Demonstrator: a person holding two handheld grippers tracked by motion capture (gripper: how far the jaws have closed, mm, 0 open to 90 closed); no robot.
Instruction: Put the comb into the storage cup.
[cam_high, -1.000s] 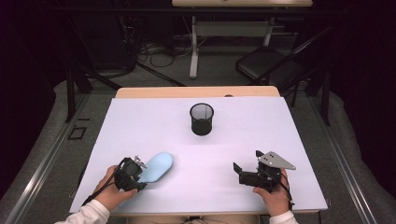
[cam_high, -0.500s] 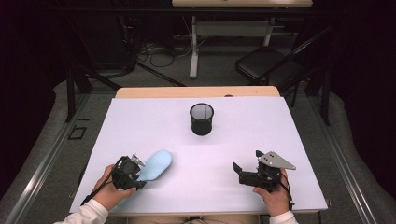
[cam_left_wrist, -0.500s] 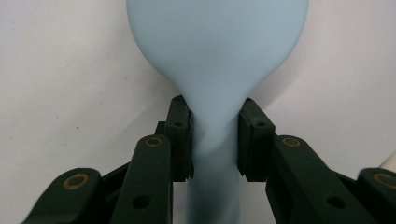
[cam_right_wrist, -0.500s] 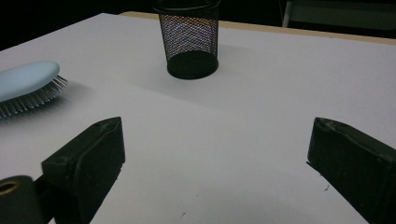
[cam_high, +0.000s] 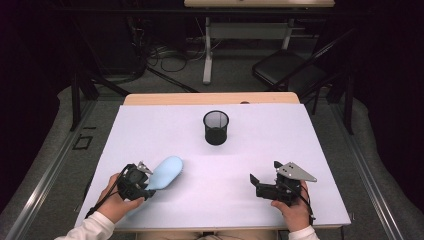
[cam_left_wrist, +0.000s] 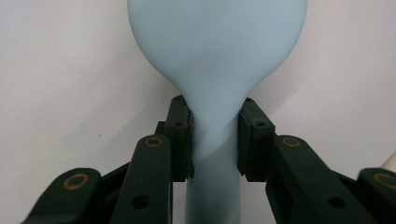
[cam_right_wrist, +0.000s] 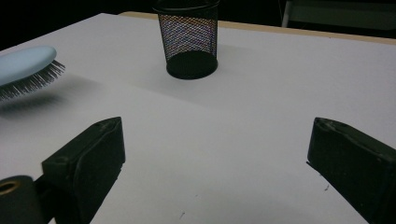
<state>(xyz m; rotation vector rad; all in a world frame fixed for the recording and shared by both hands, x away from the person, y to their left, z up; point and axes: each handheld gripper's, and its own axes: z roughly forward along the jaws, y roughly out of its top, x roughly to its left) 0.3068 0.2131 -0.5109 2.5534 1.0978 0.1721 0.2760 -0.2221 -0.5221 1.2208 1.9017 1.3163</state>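
A light blue hairbrush (cam_high: 167, 170) is near the front left of the white table (cam_high: 300, 145). My left gripper (cam_high: 148, 181) is shut on the narrow neck of its handle. In the left gripper view the pads (cam_left_wrist: 180, 135) press both sides of the hairbrush (cam_left_wrist: 215, 56), whose smooth back faces the camera. In the right gripper view the hairbrush (cam_right_wrist: 25, 63) hangs just above the table, bristles down, with a shadow under it. My right gripper (cam_high: 257, 186) rests at the front right, and its jaws stand wide open (cam_right_wrist: 215, 158) with nothing between them.
A black mesh cup (cam_high: 216, 127) stands upright at the middle of the table toward the far side; the right gripper view has the cup (cam_right_wrist: 189, 39) straight ahead. A folding chair (cam_high: 295, 75) and desk legs stand on the floor beyond the table.
My left gripper and the hairbrush have shifted slightly to the left. The right gripper has stayed where it was.
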